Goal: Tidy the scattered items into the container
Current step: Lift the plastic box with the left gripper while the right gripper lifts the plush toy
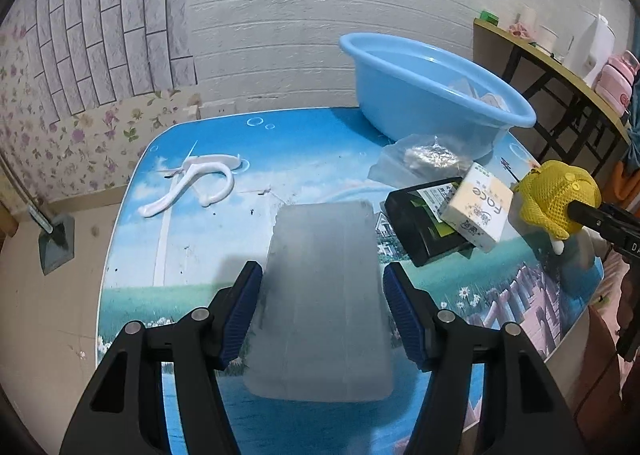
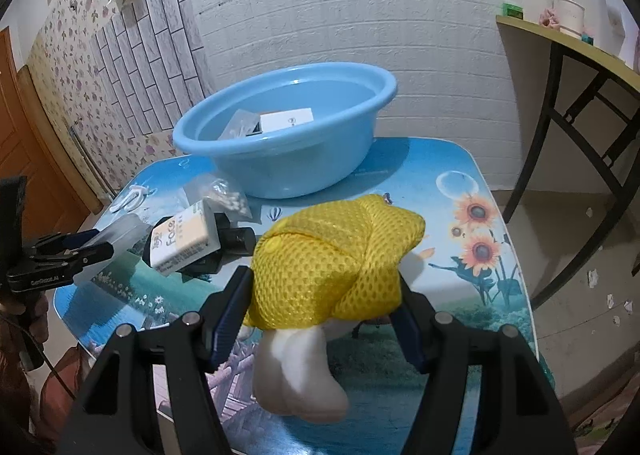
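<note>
Your left gripper [image 1: 322,315] angles down over the tabletop [image 1: 208,231], and a frosted translucent plastic case [image 1: 320,307] sits between its blue pads [image 1: 240,315]. The left pad looks to be touching the case's edge; the right pad shows a sliver of gap, so you can't call it a firm clamp from here, jaws at a middling width.

Over on your right gripper [image 2: 324,319], also tilted down, you've got a plush toy in a yellow mesh bag [image 2: 332,263] squeezed between both pads, its white leg [image 2: 304,375] dangling toward the camera. That one is held.

The blue basin [image 2: 288,135] sits at the far edge of the tabletop against the white brick wall, with 1 white box [image 2: 286,119] and a clear packet [image 2: 240,125] already inside.

Between you and the basin, things are crowded: a small cream box [image 1: 478,211] printed "Face" leans on a black box [image 1: 424,227], and a clear bag of small pale bits [image 1: 420,163] lies just beside the basin's wall. Those sit to the right of the case in the left view. Off to the left, well apart, a white plastic hanger [image 1: 196,183] lies flat on the tabletop.

In the right view, a hand [image 2: 38,319] grips the left gripper's handle at the frame's left edge.
</note>
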Motion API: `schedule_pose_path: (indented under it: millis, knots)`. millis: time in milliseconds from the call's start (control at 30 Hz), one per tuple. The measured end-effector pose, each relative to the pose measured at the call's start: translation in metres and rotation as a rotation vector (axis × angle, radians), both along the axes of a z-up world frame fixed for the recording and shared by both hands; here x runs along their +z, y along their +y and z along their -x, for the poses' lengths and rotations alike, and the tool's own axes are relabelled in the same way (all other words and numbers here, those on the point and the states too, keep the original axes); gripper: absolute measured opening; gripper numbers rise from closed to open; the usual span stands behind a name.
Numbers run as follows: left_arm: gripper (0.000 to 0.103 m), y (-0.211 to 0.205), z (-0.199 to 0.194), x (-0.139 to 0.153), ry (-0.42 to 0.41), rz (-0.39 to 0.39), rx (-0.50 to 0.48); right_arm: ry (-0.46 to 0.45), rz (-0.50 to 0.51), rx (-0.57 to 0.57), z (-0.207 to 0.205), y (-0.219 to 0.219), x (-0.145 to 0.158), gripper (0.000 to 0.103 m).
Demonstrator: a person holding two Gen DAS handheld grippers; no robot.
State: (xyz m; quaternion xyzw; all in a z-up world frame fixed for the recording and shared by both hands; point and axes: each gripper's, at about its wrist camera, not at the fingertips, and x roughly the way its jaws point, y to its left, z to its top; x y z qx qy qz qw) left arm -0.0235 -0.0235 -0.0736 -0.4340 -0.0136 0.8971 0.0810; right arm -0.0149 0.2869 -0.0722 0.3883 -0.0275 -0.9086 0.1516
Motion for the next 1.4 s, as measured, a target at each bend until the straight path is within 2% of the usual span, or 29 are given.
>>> schedule_pose_path:
  millis: [200,467,867,1200,1300,1400]
  knots:
    - [0.062,0.004,0.001,0.001,0.007,0.019,-0.004,-0.014,0.009,0.007,0.0,-0.001,-0.005,0.068]
    - [0.062,0.008,0.003,-0.006,-0.01,0.035,-0.011,-0.037,-0.02,0.021,0.0,-0.007,-0.011,0.07]
    - [0.062,0.014,0.004,-0.01,0.008,0.058,-0.015,-0.037,-0.053,0.027,0.001,-0.014,-0.015,0.075]
    - [0.071,0.021,0.005,-0.014,0.026,0.104,-0.032,-0.047,-0.084,0.027,0.002,-0.018,-0.021,0.078]
    - [0.072,0.02,0.009,-0.026,-0.026,0.085,-0.024,-0.051,-0.085,0.026,0.003,-0.018,-0.021,0.078]
    - [0.072,0.019,0.008,-0.027,-0.019,0.076,-0.025,-0.054,-0.084,0.026,0.003,-0.018,-0.022,0.078]
